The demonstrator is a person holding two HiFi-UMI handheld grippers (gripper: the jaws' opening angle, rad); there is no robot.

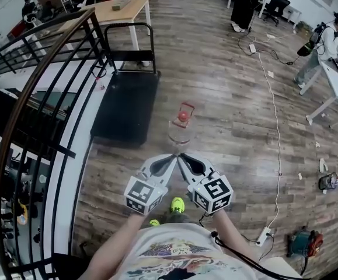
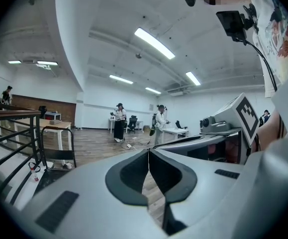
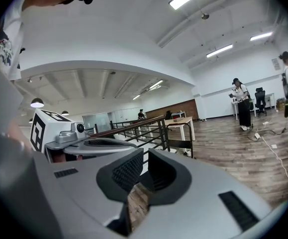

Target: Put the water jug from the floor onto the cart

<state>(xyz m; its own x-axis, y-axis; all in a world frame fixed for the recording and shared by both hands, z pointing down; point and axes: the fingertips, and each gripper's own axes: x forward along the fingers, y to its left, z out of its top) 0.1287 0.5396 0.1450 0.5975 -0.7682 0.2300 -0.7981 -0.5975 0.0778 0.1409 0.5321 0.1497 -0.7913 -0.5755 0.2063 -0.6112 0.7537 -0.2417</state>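
We see a wooden plank floor (image 1: 227, 69). On it stand a black cart (image 1: 125, 107) and, just beside its right edge, the clear water jug (image 1: 180, 132). A white cable (image 1: 277, 134) runs over the boards to a power strip (image 1: 264, 235). A wooden table (image 1: 119, 9) stands behind the cart.

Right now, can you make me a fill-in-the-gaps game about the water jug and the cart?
1. The water jug stands on the ____.
2. The jug's cap is coloured ____.
3. The left gripper and the right gripper both have their jaws ____, with nothing between them.
4. The cart has a flat deck coloured ____.

Missing words: floor; red; shut; black.
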